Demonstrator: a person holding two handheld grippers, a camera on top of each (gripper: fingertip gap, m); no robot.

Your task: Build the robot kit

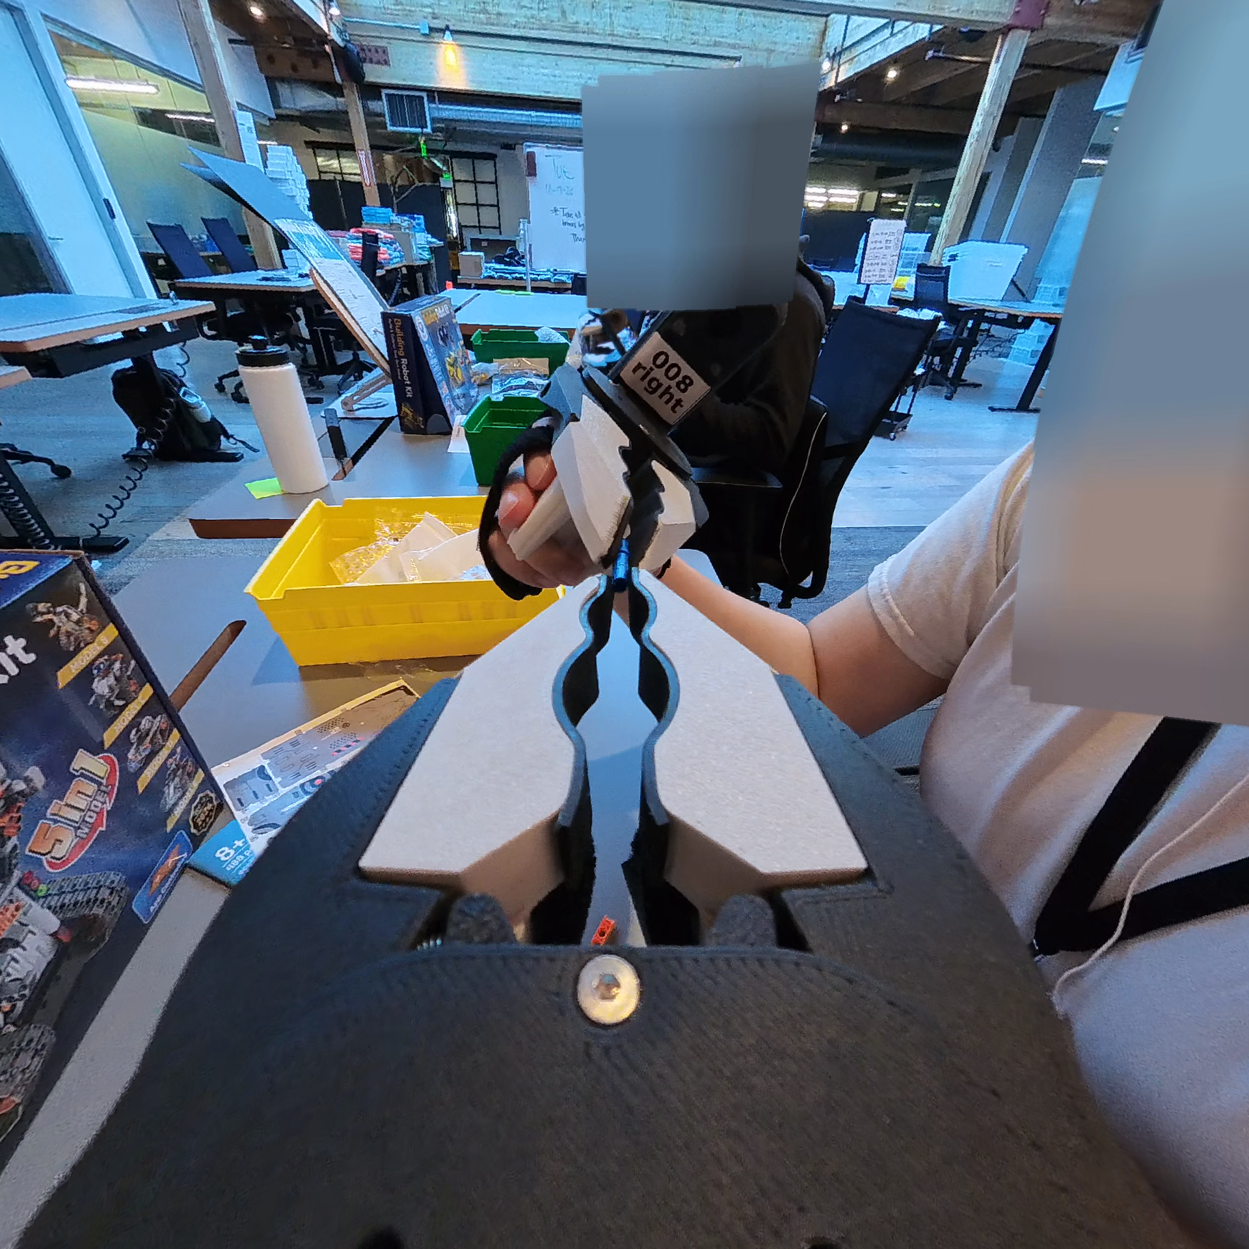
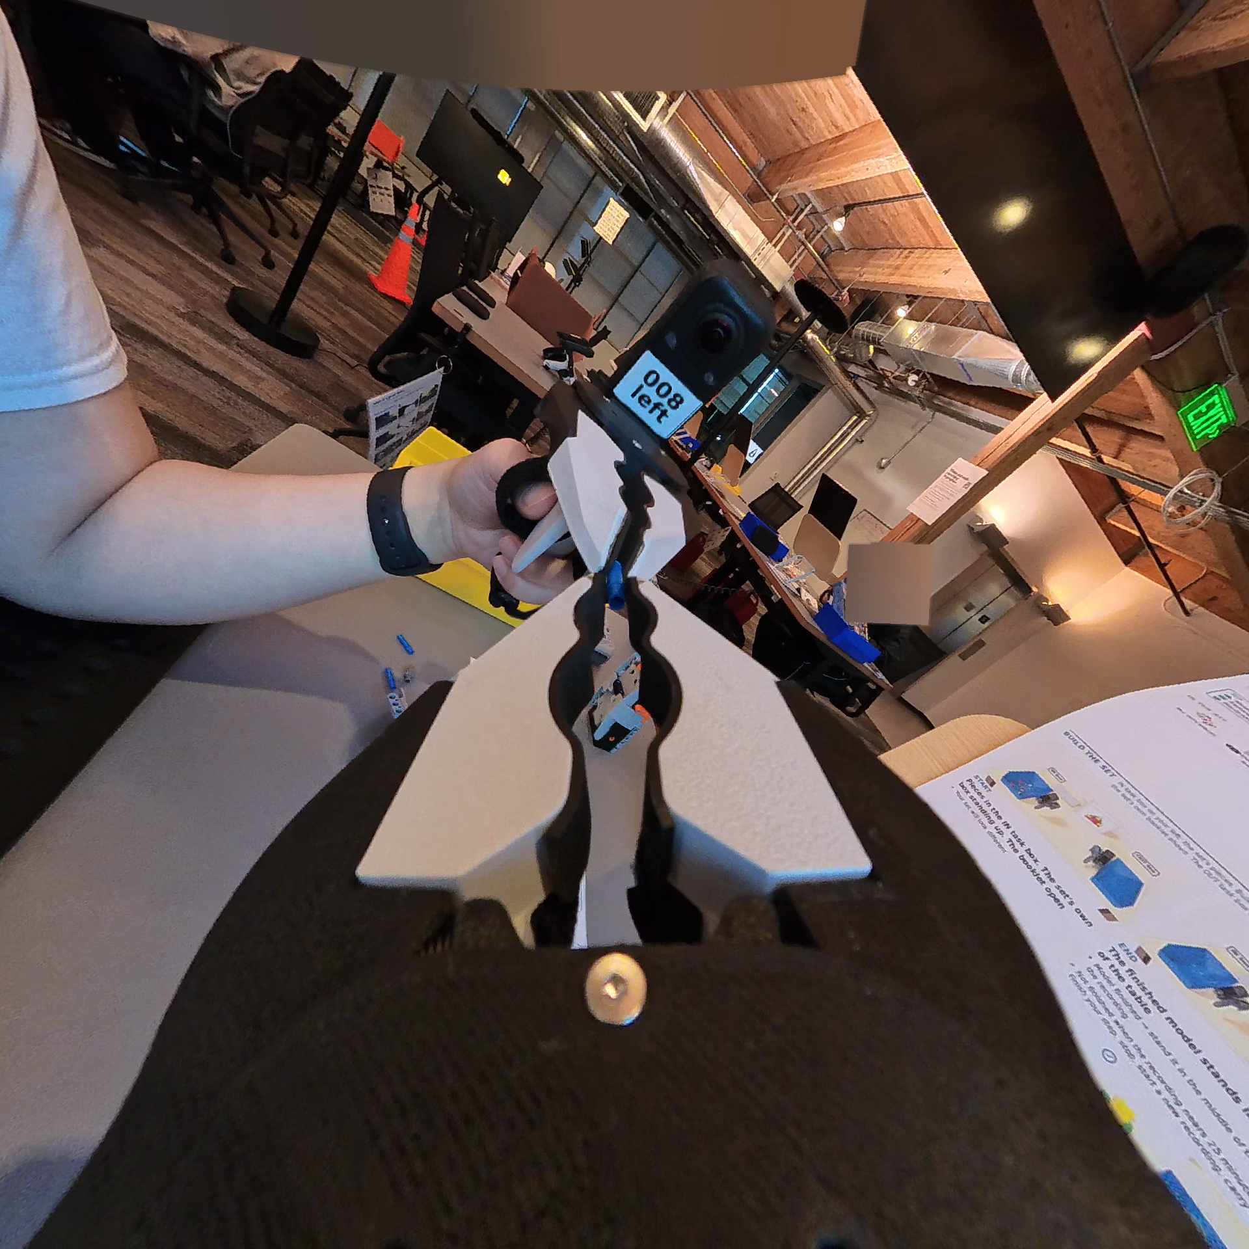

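Note:
My two grippers meet tip to tip in the air above the table. A small blue pin (image 1: 619, 566) sits where the tips meet and runs into both pairs of jaws. My left gripper (image 1: 616, 586) is shut on its near end. My right gripper (image 1: 627, 541), held by a hand, is shut on its far end. In the right wrist view my right gripper (image 2: 615, 598) pinches the same blue pin (image 2: 614, 582), and the left gripper (image 2: 610, 562) faces it. Below, a small part-built model (image 2: 618, 713) lies on the table.
A yellow bin (image 1: 378, 601) with plastic bags stands behind the grippers. A kit box (image 1: 88, 777) and a booklet (image 1: 317, 750) lie at the left. Loose blue pins (image 2: 404, 643) lie on the table. A printed sheet (image 2: 1115, 912) is at the right. Green bins (image 1: 497, 432) and a white bottle (image 1: 280, 419) stand farther back. Left and right tips are no more than a few centimetres apart.

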